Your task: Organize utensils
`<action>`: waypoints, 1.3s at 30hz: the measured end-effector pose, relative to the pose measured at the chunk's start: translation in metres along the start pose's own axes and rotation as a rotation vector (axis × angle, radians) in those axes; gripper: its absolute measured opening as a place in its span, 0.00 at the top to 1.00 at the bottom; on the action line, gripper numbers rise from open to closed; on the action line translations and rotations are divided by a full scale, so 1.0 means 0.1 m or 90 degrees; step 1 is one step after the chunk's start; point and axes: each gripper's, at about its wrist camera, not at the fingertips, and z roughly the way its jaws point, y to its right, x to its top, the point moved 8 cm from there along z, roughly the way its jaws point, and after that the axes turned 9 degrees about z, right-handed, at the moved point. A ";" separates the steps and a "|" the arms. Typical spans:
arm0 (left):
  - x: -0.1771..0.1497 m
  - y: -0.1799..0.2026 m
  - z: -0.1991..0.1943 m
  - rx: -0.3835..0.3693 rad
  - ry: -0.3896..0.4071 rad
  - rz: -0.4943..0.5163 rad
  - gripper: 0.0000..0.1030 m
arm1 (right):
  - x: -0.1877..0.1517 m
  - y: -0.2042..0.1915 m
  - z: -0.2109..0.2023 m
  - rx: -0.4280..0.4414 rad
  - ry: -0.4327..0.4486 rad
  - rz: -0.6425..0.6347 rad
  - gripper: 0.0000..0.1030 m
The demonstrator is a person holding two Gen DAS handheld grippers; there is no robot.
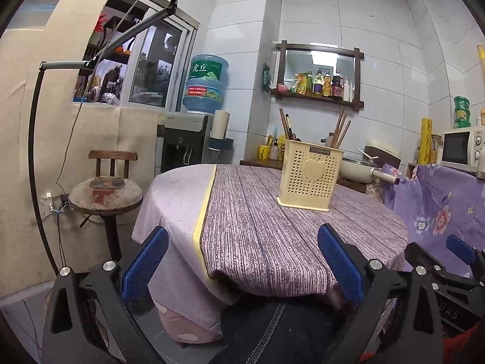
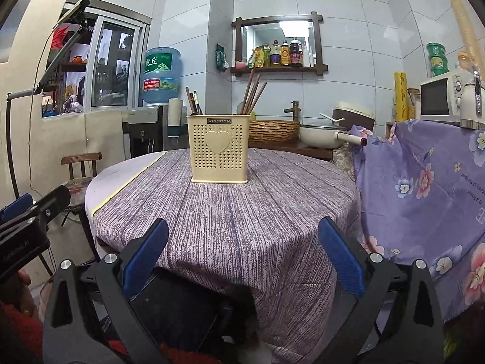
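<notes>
Left gripper (image 1: 242,261) & right gripper (image 2: 242,257): fingers spread wide, nothing held, both at near edge of round table (image 2: 230,212). Cream utensil holder (image 2: 219,148) upright on purple tablecloth (image 1: 272,227), far side of table. Chopsticks (image 2: 253,94) in holder's right compartment, darker utensils (image 2: 193,101) in left.

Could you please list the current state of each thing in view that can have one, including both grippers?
Left gripper: jaws wide open, empty, short of the table.
Right gripper: jaws wide open, empty.
Utensil holder: upright on the table, holding utensils.
Chopsticks: standing tilted in the holder's right side.
Dark utensils: standing in its left side.
Tablecloth: spread over the round table.
</notes>
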 end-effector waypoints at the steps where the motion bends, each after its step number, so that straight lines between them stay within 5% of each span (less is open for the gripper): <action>1: -0.01 0.01 0.00 -0.002 0.000 0.001 0.05 | 0.00 -0.02 0.00 0.005 -0.002 -0.002 0.05; 39: -0.10 0.00 -0.02 -0.006 -0.029 -0.007 0.05 | -0.06 -0.08 -0.01 0.017 -0.012 -0.005 0.05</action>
